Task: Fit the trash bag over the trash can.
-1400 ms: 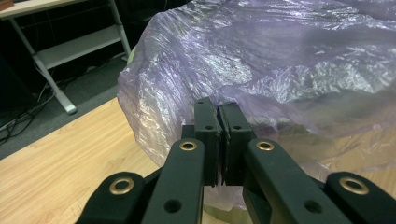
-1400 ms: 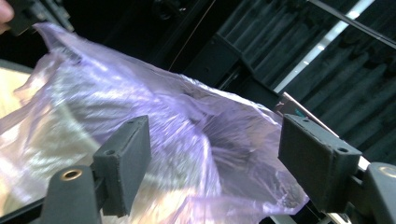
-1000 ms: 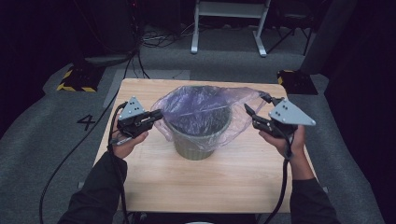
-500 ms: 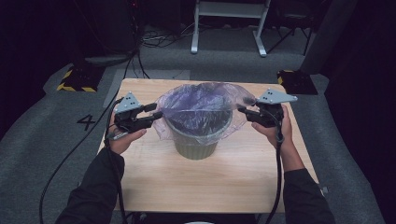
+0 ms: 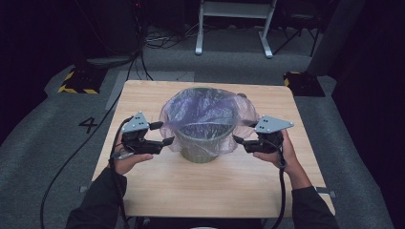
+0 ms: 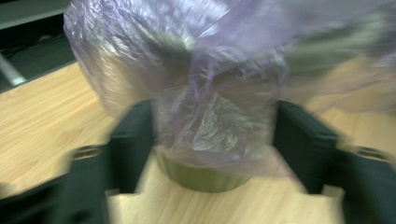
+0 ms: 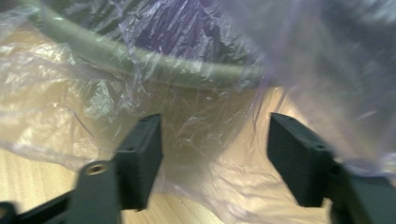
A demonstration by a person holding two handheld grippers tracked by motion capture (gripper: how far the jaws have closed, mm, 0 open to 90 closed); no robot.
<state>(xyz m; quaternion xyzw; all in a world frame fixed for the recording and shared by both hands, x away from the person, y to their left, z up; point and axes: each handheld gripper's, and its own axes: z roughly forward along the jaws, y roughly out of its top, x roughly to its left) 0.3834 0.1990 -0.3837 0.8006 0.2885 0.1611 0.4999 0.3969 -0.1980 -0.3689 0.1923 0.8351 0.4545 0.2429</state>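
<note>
One wooden table (image 5: 157, 191) takes up the middle of the high view, grey carpet around it. On it, a bit toward the far side of centre, stands a green bin (image 5: 200, 148), upright, lined with a thin purple plastic bag (image 5: 205, 107) whose edge is folded out over the rim and hangs down the outside. Both forearms come in from the bottom edge in dark sleeves, elbows out, wrists angled inward so the two grippers face each other across the bin. Left gripper (image 5: 165, 133) sits just beside the bin's left wall, held from below by the hand, grey plate on top, one jaw above the other; its jaws have just been opening and stand apart, and in the left gripper view, which is blurred, bag film and the bin's side (image 6: 201, 175) show between them with no clamp. Right gripper (image 5: 240, 141) is low at the bin's right side, tips at the hanging film; its jaws have just been opening too, apart, loose bag (image 7: 205, 126) in the gap, pads not pressing it.
</note>
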